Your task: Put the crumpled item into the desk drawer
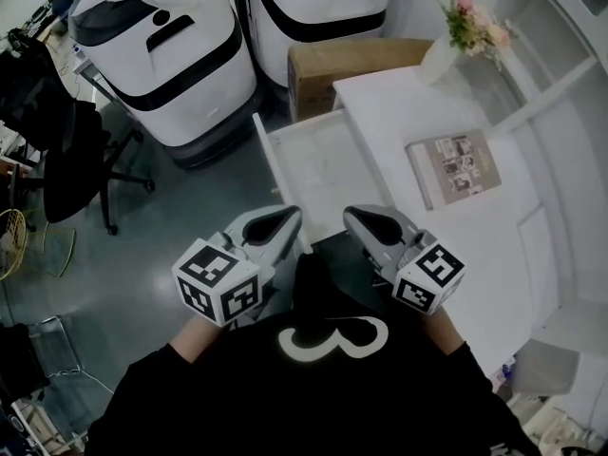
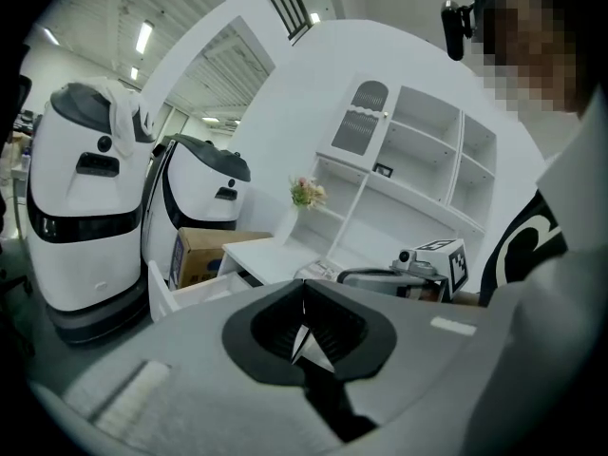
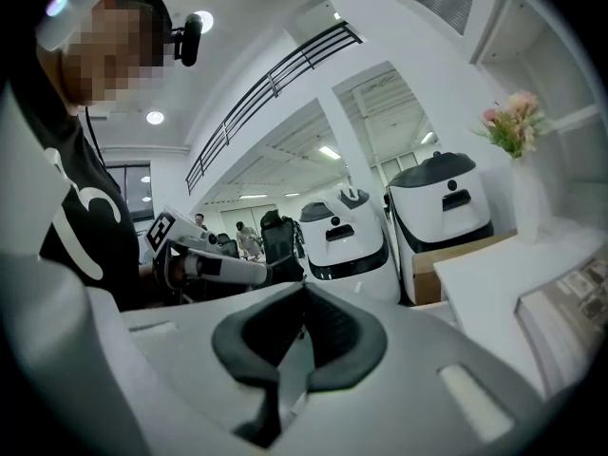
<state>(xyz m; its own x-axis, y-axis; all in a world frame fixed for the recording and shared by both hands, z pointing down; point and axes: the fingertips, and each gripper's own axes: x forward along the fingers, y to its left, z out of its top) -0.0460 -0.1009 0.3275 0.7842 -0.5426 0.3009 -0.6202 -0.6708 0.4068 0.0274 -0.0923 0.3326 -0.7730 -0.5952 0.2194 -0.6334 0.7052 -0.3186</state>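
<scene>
"Ahead of your tips, biggest first: what's there?"

"White desk [image 1: 408,112], ahead and off to the right of my right gripper [image 3: 304,297]. Its drawer [image 1: 270,160] stands pulled out, straight ahead of both tips, long axis running away from me. My left gripper [image 2: 304,293] lines up with the drawer's left wall, the right one with its right side. Neither hand is clearly nearer."

"Anything in the drawer?"

"The part I can see looks bare and pale. The near end is hidden behind my grippers, so I can't vouch for that. A booklet [image 1: 454,167] lies flat on the desk top, right of the drawer."

"And the crumpled item?"

"Can't find it in any view. It's not in the visible drawer, not on the desk, not in my jaws. Both grippers are close to my chest. Left jaws are pressed together on nothing, and the right jaws likewise, nothing between the pads."

"Judgement?"

"Either it sits in the hidden near end, or it's out of frame. The coming move turns on locating it. The drawer itself is open to receive."
</scene>
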